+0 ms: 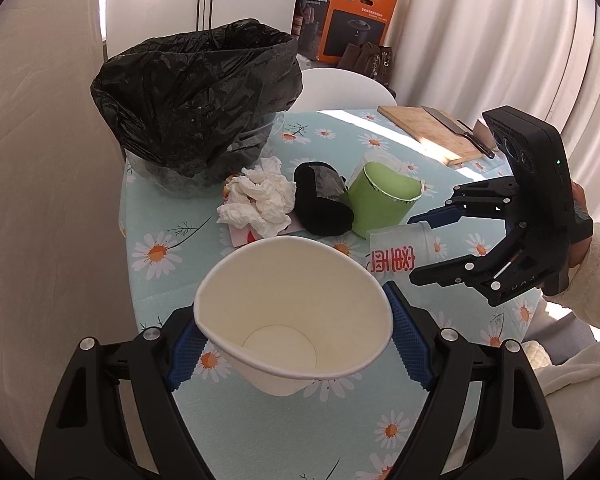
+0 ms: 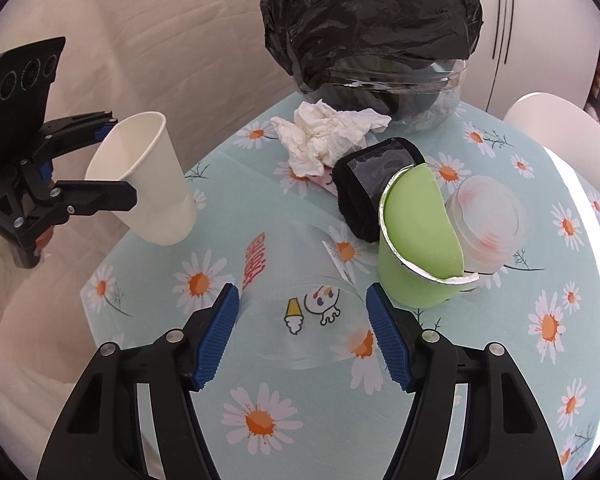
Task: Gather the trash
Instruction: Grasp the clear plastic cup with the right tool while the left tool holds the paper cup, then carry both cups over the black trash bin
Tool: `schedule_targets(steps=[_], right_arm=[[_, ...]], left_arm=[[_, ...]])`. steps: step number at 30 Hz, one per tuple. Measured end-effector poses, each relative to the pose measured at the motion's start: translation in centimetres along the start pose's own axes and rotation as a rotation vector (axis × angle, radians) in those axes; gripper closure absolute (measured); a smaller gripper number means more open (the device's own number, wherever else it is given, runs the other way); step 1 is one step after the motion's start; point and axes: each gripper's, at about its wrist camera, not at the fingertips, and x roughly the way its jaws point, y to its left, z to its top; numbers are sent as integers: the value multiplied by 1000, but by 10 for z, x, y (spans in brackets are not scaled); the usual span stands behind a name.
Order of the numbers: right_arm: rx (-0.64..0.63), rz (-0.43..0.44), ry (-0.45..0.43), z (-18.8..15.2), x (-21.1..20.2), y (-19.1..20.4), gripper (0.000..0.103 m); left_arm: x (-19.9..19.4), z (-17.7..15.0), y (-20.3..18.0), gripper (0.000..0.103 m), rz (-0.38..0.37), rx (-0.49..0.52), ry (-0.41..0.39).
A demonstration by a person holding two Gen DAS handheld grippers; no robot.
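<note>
My left gripper [image 1: 294, 344] is shut on a white paper cup [image 1: 296, 316], squeezed and held above the table; it also shows in the right wrist view [image 2: 148, 176]. My right gripper [image 2: 302, 332] is open, its blue pads on either side of a clear plastic cup [image 2: 300, 300] with red print, lying on the table; it also shows in the left wrist view [image 1: 404, 244]. Beyond lie a green tub [image 2: 416, 248] with a peeled lid, a black container [image 2: 368, 184], a clear lidded cup [image 2: 488, 224] and crumpled tissue [image 2: 324, 136]. The bin with a black bag [image 1: 196, 96] stands at the back.
The table has a daisy-print cloth [image 2: 268, 420]. A wooden cutting board [image 1: 432, 132] with a knife [image 1: 456, 128] lies at the far right. A white chair [image 1: 340, 84] stands behind the table. Boxes [image 1: 348, 16] sit by the curtain.
</note>
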Motion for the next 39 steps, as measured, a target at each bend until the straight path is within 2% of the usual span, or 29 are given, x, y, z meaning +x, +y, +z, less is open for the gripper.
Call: schedule_targets(steps=[11, 19, 22, 26, 31, 39], right_arm=[[-106, 82, 0, -21, -24, -21, 42], [-246, 116, -13, -32, -54, -32, 42], [-267, 127, -22, -34, -68, -39, 42], [-275, 149, -60, -35, -91, -49, 42], [-270, 136, -127, -34, -120, -63, 42], [-242, 144, -218, -13, -147, -85, 42]], left_arm=[[-11, -16, -50, 23, 118, -94, -58], [-24, -29, -83, 23, 210, -207, -122], [-29, -29, -93, 23, 196, -252, -150], [-29, -22, -99, 23, 206, -271, -164], [-33, -2, -107, 23, 228, -249, -180], [-34, 30, -112, 23, 272, -209, -185]])
